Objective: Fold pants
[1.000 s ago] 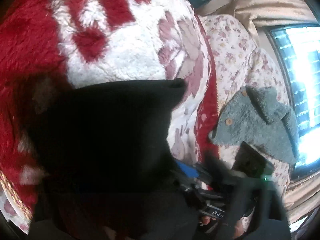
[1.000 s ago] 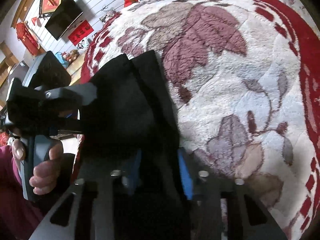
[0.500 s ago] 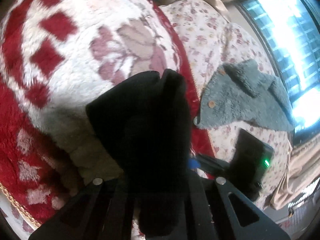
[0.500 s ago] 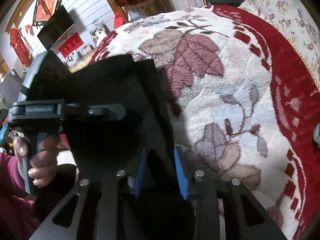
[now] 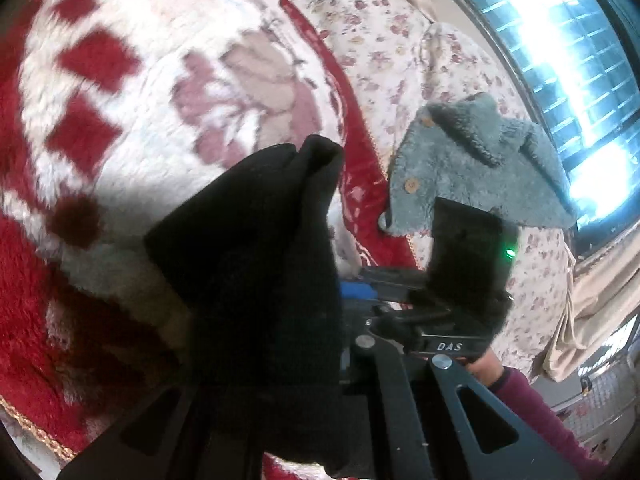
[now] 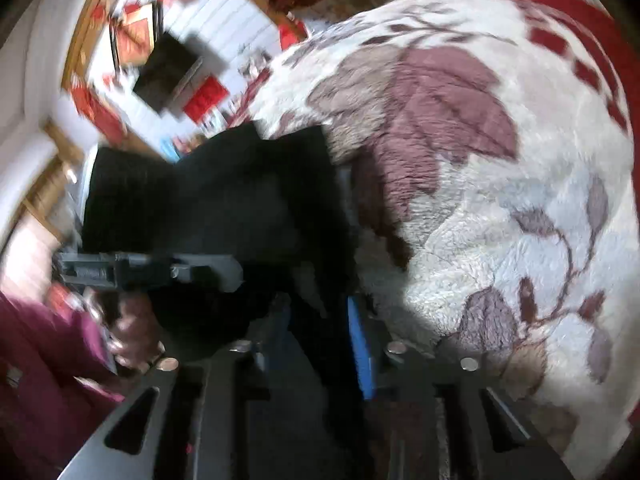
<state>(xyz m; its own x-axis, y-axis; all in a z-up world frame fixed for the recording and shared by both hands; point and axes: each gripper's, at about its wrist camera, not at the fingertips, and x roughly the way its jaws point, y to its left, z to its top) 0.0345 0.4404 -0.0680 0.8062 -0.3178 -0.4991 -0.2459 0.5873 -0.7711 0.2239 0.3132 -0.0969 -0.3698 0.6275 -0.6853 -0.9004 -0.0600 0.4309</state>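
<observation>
While the black knitted pants (image 5: 256, 264) are being held bunched and lifted above the red-and-white floral plush blanket (image 5: 132, 92) on the bed, both devices are gripping the same bundle side by side. The left gripper (image 5: 280, 360) is being hidden largely by the dark cloth draped over its fingers, yet the fabric is being carried from it, so it is judged to be clamped on the pants. The right gripper (image 6: 320, 320) is being seen with its blue-padded fingers (image 6: 360, 356) pressed against a black fold. A grey-blue fleece jacket with wooden buttons (image 5: 476, 168) is lying to the right on a floral sheet (image 5: 400, 52), well apart from the work. For a neat fold, the two grips should be kept level and the edges lowered together onto the blanket, so that no layer is being dragged or twisted.
</observation>
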